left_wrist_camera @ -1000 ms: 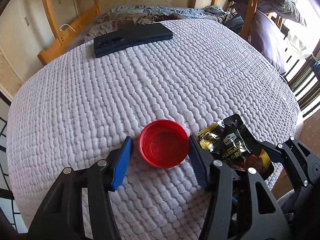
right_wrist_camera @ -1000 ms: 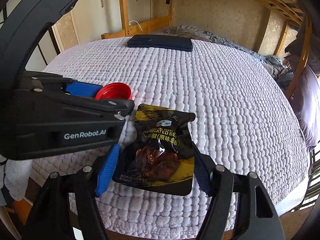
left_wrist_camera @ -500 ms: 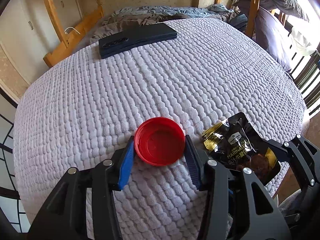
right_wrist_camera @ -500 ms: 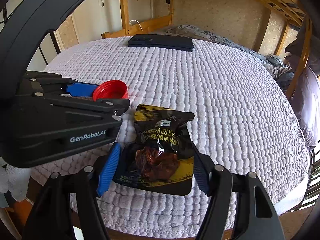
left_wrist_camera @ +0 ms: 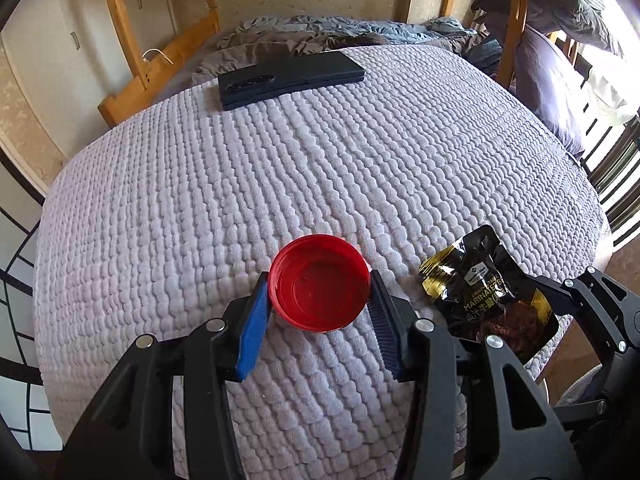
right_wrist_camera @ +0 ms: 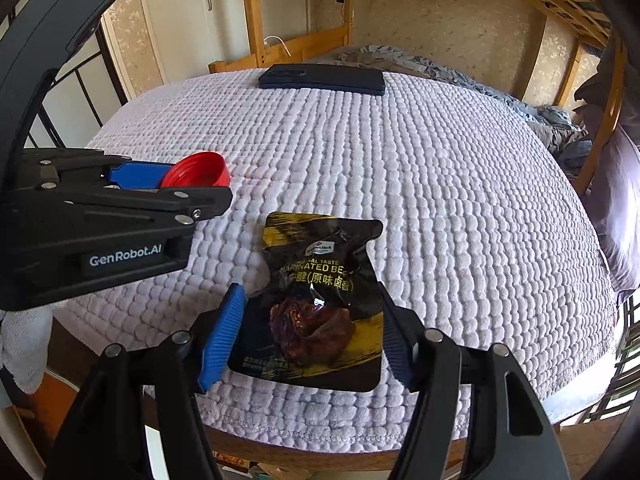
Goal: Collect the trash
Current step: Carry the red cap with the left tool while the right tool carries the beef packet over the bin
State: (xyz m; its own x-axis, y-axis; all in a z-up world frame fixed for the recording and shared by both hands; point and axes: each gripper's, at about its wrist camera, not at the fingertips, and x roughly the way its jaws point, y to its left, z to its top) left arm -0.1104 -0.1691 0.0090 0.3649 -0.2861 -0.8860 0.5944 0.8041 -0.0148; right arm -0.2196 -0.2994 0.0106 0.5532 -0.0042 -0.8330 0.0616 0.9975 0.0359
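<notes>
Trash sits between both pairs of our jaws. Our left gripper (left_wrist_camera: pixel 318 322) has its pads against the two sides of the red cap (left_wrist_camera: pixel 319 282), which lies rim up on the blanket (left_wrist_camera: pixel 320 168); the jaws are drawn in to the cap's width and appear to touch it, though we cannot tell how firmly they press. We judge the cap light, stiff and a little slick, so the side walls at nine and three o'clock are the place to pinch.

Our right gripper (right_wrist_camera: pixel 310 334) stands wide, its fingers flanking the lower half of the black snack packet (right_wrist_camera: pixel 320 300) without clearly touching it. We expect the packet to be light, soft and glossy, likely to crumple and slide; gripping across its edges should serve.

Its print reads "MARINATED BE…", with Chinese characters beneath. "GenRobot.AI" shows on the left gripper's body.

At twelve o'clock, well apart, lies a dark phone (left_wrist_camera: pixel 290 78).
</notes>
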